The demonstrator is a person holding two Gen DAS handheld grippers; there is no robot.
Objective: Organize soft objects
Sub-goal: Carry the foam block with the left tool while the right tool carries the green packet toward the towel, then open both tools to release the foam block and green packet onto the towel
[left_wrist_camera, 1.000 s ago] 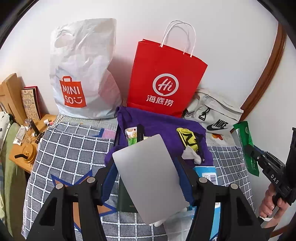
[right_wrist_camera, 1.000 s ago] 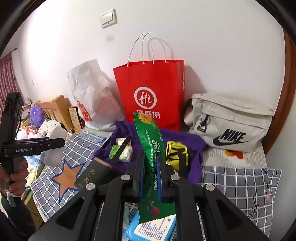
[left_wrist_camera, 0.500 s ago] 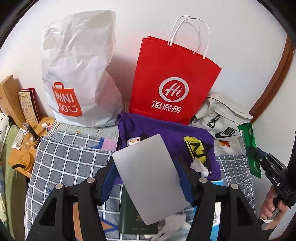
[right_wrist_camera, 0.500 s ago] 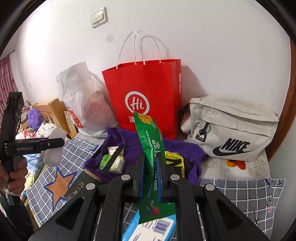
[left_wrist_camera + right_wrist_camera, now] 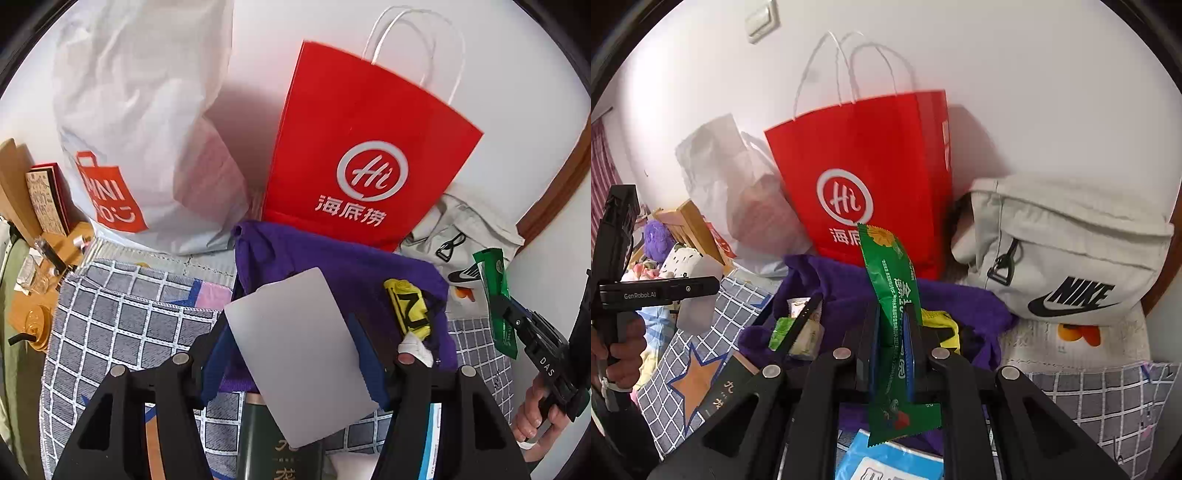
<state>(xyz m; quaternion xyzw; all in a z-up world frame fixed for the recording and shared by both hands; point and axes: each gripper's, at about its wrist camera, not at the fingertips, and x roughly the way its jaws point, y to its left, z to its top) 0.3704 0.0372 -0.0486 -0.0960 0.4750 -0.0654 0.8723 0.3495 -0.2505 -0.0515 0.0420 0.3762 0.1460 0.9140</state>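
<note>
My left gripper [image 5: 291, 354] is shut on a flat grey pad [image 5: 299, 354], held above a purple cloth [image 5: 332, 266] in front of a red paper bag [image 5: 365, 155]. A white MINISO plastic bag [image 5: 140, 122] stands to the left of it. My right gripper [image 5: 892, 343] is shut on a green snack packet [image 5: 892, 295], upright above the purple cloth [image 5: 842, 284], facing the red bag [image 5: 871, 184]. The right gripper with its packet [image 5: 496, 291] also shows at the right edge of the left wrist view. A yellow item [image 5: 408, 310] lies on the cloth.
A grey Nike bag [image 5: 1067, 251] leans on the wall at the right. A checked blanket [image 5: 122, 332] covers the surface. A dark green box [image 5: 280, 450], a blue packet [image 5: 886, 461] and small snack packs [image 5: 798, 332] lie near. A wooden side table [image 5: 40, 266] stands left.
Both grippers have moved forward toward the red bag and the wall, still holding the grey pad and the green packet. The bags look larger now.
</note>
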